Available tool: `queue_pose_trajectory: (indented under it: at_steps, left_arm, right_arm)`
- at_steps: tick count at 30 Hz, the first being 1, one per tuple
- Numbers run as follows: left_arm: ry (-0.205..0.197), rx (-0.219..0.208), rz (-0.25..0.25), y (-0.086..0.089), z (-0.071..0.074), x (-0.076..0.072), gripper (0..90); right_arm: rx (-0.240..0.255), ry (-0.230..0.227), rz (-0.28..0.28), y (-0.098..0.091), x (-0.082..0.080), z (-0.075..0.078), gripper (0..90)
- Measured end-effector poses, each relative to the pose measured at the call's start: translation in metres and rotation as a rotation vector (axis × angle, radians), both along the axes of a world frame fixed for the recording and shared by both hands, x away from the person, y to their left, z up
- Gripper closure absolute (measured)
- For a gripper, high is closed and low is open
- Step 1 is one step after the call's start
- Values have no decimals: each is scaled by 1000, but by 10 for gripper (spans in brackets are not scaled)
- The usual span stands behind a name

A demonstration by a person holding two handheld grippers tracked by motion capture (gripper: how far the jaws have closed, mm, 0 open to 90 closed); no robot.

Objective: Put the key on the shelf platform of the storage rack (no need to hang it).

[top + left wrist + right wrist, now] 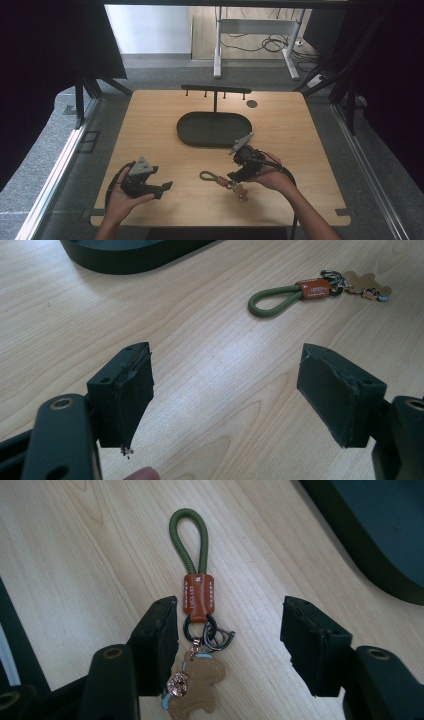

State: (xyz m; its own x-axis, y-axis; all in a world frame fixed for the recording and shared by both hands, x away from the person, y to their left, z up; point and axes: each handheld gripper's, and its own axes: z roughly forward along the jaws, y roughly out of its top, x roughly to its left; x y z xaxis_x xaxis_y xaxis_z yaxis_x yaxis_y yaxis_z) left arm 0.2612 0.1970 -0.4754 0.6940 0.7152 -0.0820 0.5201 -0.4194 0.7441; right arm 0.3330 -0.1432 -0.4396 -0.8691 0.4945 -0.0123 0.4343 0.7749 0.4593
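A keychain [218, 178] lies flat on the wooden table: a green cord loop, an orange leather band, metal rings and a tan animal-shaped charm. My right gripper [234, 177] hovers low over its ring end. In the right gripper view the jaws of the right gripper [227, 640] stand apart on either side of the keychain [198, 595], and no pad touches it. My left gripper [167, 187] rests near the front left of the table, open and holding nothing. Between the left gripper's [225, 395] jaws there is bare wood, with the keychain [300, 292] lying farther off.
A dark oval tray [182, 131] sits mid-table behind the keychain, its rim also visible as the tray [125, 255] and tray [380, 540] in the gripper views. Behind it stands a black T-shaped rack [216, 90] with small hooks. The table's front edge is close to both hands.
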Motion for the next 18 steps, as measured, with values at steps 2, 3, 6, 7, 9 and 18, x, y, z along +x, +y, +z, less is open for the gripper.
queue_pose_trajectory:
  at_steps: [2,3,6,7,9,18]
  left_arm:
    - [2,-1,2,0,0,0,229]
    - [4,-1,2,0,0,0,229]
    - [9,1,1,0,-1,0,229]
    - [9,2,0,-1,-1,0,229]
    - [8,2,-2,-1,-1,0,229]
    - [9,5,-5,-2,-1,0,229]
  right_arm:
    - [-8,7,3,3,1,-4,435]
    - [-13,12,8,5,1,-5,440]
    - [-28,27,15,8,3,-10,451]
    - [-28,30,16,9,3,-11,454]
    - [-33,37,18,10,4,-13,458]
    - [-47,57,38,18,4,-22,481]
